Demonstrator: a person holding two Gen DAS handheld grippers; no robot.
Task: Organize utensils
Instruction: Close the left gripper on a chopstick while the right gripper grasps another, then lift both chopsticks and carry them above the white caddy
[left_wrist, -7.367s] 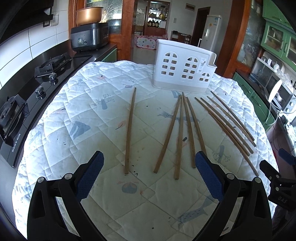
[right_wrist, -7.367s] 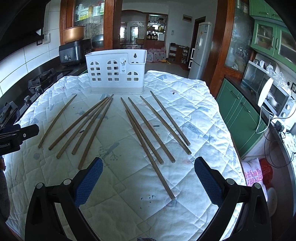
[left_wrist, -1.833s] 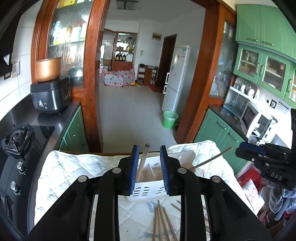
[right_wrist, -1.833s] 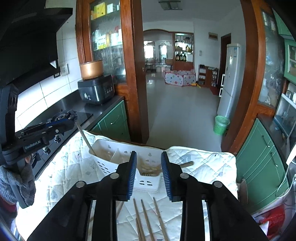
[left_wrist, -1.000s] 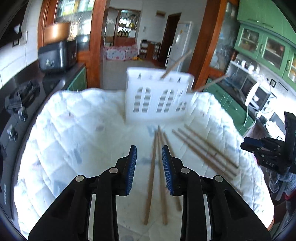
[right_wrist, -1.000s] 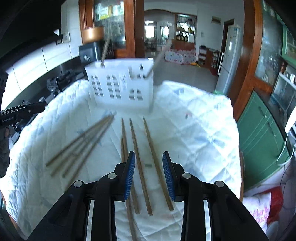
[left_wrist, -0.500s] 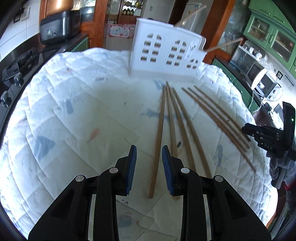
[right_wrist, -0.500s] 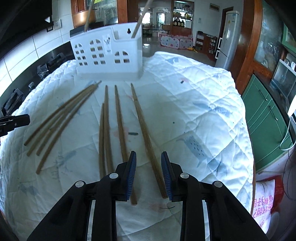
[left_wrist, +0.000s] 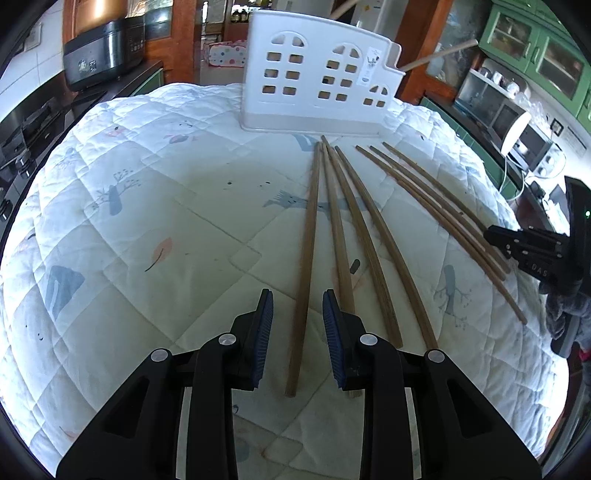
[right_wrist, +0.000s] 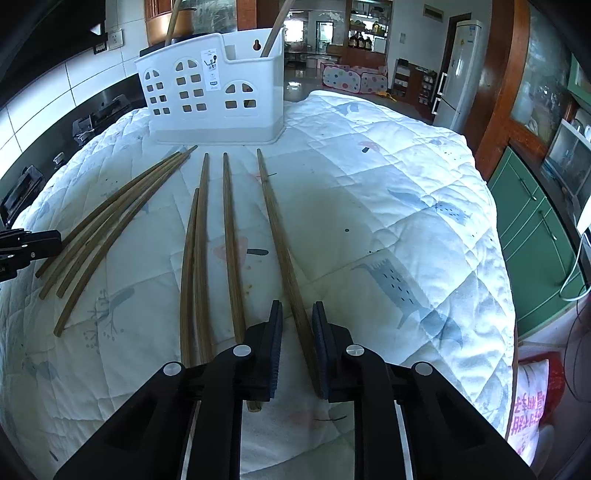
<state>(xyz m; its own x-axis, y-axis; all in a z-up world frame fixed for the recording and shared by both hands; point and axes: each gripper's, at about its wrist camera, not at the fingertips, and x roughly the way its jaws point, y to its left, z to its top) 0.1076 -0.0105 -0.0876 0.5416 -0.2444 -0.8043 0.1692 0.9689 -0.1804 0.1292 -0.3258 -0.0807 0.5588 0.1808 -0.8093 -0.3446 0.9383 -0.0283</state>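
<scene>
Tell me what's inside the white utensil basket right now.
Two wooden chopsticks lean out of the white basket top. Their lower ends and the basket floor are hidden behind its walls.

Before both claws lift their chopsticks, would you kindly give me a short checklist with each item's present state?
1. Left claw straddles the leftmost chopstick: ok.
2. Left claw pads touching it: not ok, gaps show on both sides.
3. Right claw around the rightmost chopstick: ok, jaws closing.
4. Right claw's grip firm: cannot tell.
5. Neighbouring chopsticks outside the right claw: ok.
6. White holder upright with room: ok, only two chopsticks inside.
</scene>
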